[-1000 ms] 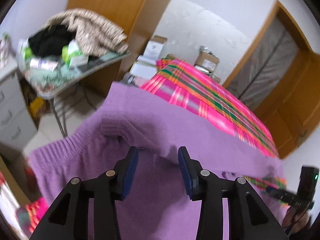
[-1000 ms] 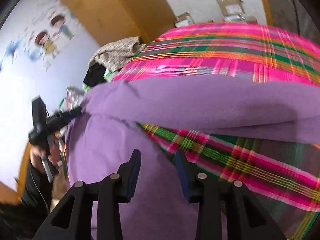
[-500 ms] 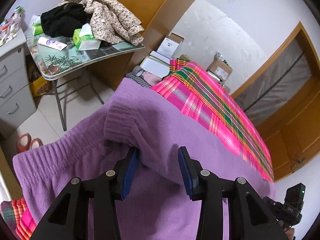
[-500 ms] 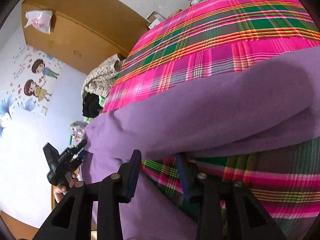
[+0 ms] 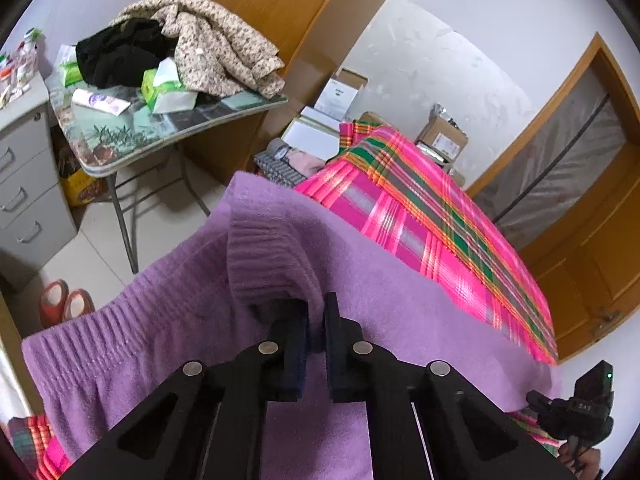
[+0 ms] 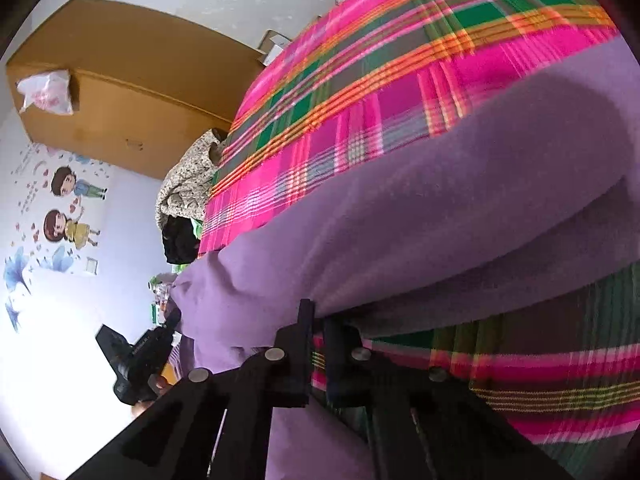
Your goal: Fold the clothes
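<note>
A purple knitted sweater (image 5: 192, 332) lies spread on a bed with a pink plaid cover (image 5: 432, 216). One sleeve with a ribbed cuff (image 5: 260, 264) is folded across the body. My left gripper (image 5: 316, 312) is shut on the fold of that sleeve just behind the cuff. In the right wrist view the purple sweater (image 6: 420, 232) crosses the plaid cover (image 6: 360, 80), and my right gripper (image 6: 318, 316) is shut on its lower edge. Each gripper shows in the other's view: the right gripper (image 5: 576, 408) at the far right, the left gripper (image 6: 136, 356) at the left.
A folding table (image 5: 168, 128) heaped with clothes (image 5: 208, 44) and packets stands left of the bed, next to a grey drawer unit (image 5: 24, 184). Red slippers (image 5: 64, 300) lie on the floor. Cardboard boxes (image 5: 440, 136) sit by the far wall, wooden doors (image 5: 592, 208) at right.
Both grippers have shut on the purple sweater, the left on the folded sleeve, the right on its edge. The right wrist has rolled, tilting its view.
</note>
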`<action>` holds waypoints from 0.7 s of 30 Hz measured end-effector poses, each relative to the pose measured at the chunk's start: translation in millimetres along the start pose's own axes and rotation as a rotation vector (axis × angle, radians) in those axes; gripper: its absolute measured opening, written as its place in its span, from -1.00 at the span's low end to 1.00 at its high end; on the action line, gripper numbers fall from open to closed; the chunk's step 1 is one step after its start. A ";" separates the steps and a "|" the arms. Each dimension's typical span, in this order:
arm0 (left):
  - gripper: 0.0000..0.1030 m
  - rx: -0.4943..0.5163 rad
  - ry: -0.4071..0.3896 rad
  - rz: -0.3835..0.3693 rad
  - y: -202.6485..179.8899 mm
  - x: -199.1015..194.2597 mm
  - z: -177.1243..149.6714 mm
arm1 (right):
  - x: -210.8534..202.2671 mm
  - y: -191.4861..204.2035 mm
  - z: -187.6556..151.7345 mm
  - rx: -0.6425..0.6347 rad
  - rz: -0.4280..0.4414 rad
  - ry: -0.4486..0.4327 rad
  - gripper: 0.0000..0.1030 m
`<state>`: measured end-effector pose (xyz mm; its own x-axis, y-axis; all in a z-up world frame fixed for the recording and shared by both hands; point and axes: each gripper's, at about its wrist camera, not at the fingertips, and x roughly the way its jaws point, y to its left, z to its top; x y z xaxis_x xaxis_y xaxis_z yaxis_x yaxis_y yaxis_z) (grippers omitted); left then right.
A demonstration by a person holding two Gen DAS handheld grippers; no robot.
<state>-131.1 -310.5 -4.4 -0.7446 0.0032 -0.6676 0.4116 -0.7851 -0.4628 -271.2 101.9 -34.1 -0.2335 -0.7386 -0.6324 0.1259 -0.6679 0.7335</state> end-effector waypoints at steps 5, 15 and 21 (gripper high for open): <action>-0.92 0.025 -0.045 -0.017 -4.7 -15.8 5.3 | -15.8 14.6 -4.7 -0.051 0.047 -0.041 -0.93; -0.93 0.058 -0.134 -0.065 -13.6 -62.4 13.7 | -67.5 51.6 -36.8 -0.180 0.138 -0.076 -0.93; -0.93 0.063 -0.157 -0.069 -5.4 -89.2 1.2 | -86.6 61.6 -77.4 -0.236 0.169 -0.045 -0.95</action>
<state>-67.6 -307.2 58.4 -0.8446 -0.0344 -0.5343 0.3269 -0.8235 -0.4636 -168.6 117.6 46.5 -0.2320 -0.8400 -0.4906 0.3861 -0.5424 0.7462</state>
